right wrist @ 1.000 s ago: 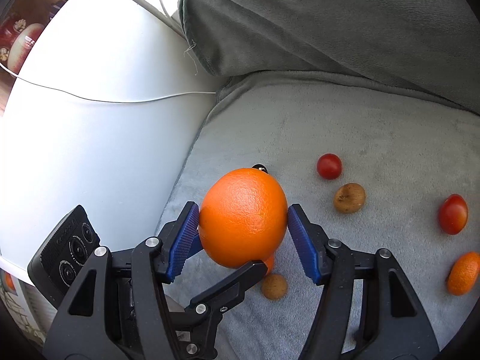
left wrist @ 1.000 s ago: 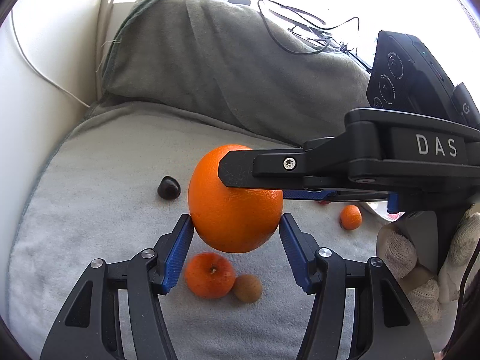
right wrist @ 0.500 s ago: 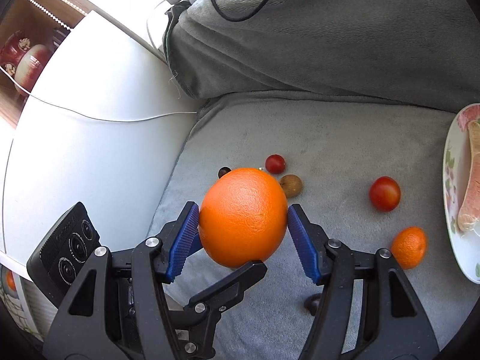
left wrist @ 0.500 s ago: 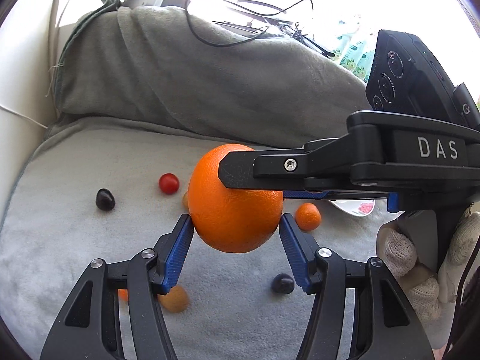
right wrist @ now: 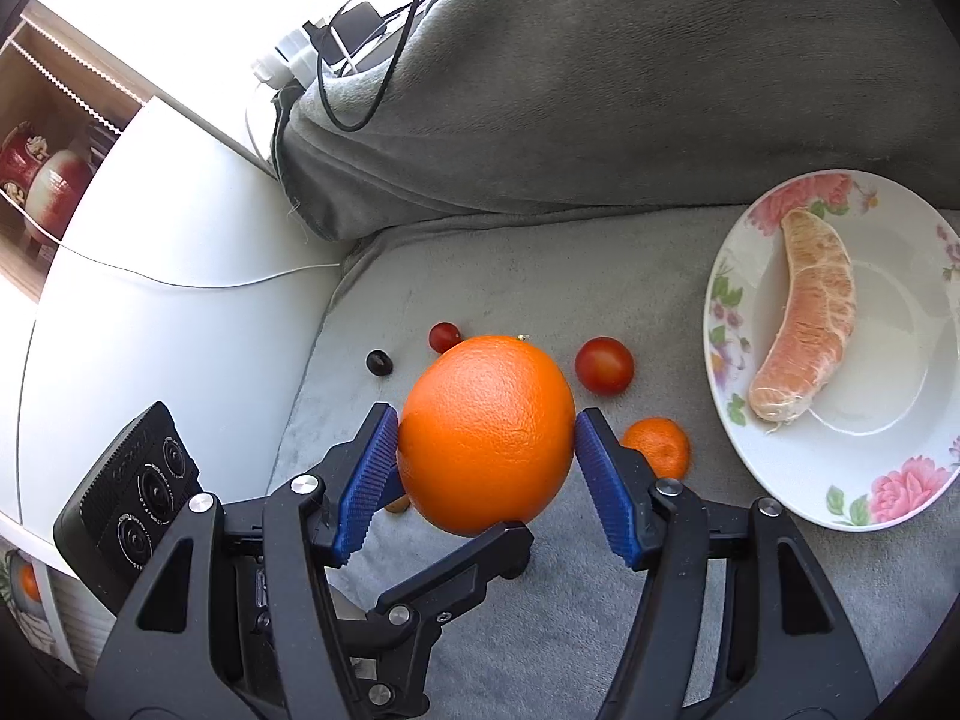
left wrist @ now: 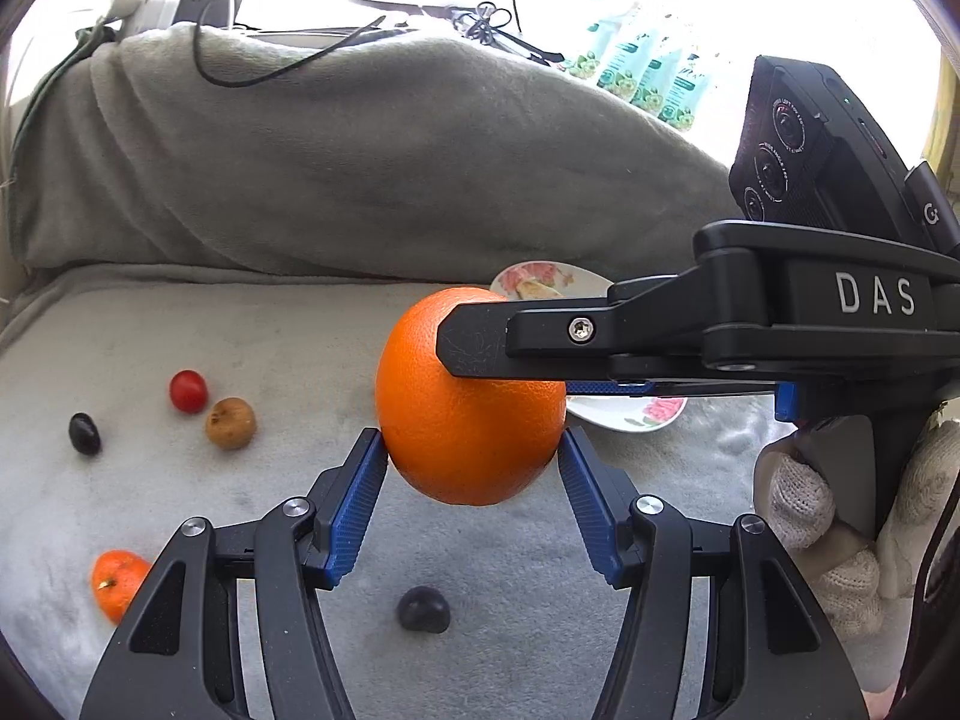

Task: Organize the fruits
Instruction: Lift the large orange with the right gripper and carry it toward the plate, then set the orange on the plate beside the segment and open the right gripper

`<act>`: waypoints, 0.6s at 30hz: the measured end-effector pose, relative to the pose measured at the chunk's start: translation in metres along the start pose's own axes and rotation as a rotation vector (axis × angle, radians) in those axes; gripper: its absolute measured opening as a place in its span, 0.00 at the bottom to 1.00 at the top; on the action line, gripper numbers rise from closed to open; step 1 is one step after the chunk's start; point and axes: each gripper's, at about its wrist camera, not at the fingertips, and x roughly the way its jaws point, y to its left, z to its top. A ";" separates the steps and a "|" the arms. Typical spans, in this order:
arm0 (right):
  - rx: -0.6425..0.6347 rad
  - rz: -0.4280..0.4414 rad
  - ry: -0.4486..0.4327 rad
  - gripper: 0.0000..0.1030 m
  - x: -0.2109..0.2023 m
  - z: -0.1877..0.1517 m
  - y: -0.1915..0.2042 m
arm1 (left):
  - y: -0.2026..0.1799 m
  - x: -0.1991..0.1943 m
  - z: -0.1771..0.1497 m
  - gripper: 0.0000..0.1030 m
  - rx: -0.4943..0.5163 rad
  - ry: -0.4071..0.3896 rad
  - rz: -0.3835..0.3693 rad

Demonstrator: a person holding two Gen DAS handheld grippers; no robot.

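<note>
A large orange (left wrist: 462, 414) is held in the air above the grey blanket, pinched from two sides at once. My left gripper (left wrist: 471, 462) is shut on it. My right gripper (right wrist: 486, 438) is shut on the same orange (right wrist: 486, 432) crosswise. A floral plate (right wrist: 900, 360) with a peeled pomelo segment (right wrist: 810, 312) lies to the right; its rim (left wrist: 630, 414) shows behind the orange in the left wrist view. Loose on the blanket lie a cherry tomato (left wrist: 188, 391), a brown longan (left wrist: 230, 423), dark grapes (left wrist: 84, 433) (left wrist: 423, 609) and a mandarin (left wrist: 117, 582).
A bigger tomato (right wrist: 605, 365), a second mandarin (right wrist: 657, 447), a small tomato (right wrist: 444, 336) and a grape (right wrist: 379, 362) lie under my right gripper. A grey cushion (right wrist: 600, 90) rises behind with cables (left wrist: 336, 42) on top. A white wall (right wrist: 168, 300) is at left.
Both grippers have carried the orange to the right together. The plate with the pomelo segment has come into view, and the small fruits have slid left in both views.
</note>
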 end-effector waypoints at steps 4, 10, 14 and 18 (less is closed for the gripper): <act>0.025 -0.016 -0.016 0.62 -0.015 -0.002 -0.018 | -0.017 0.014 0.006 0.57 0.025 0.016 -0.024; 0.061 -0.039 -0.042 0.62 -0.039 -0.003 -0.046 | -0.042 0.033 0.014 0.57 0.063 0.039 -0.059; 0.084 -0.055 -0.059 0.62 -0.054 -0.003 -0.065 | -0.056 0.042 0.016 0.57 0.085 0.054 -0.082; 0.109 -0.067 -0.071 0.62 -0.064 -0.002 -0.080 | -0.068 0.050 0.017 0.57 0.104 0.072 -0.102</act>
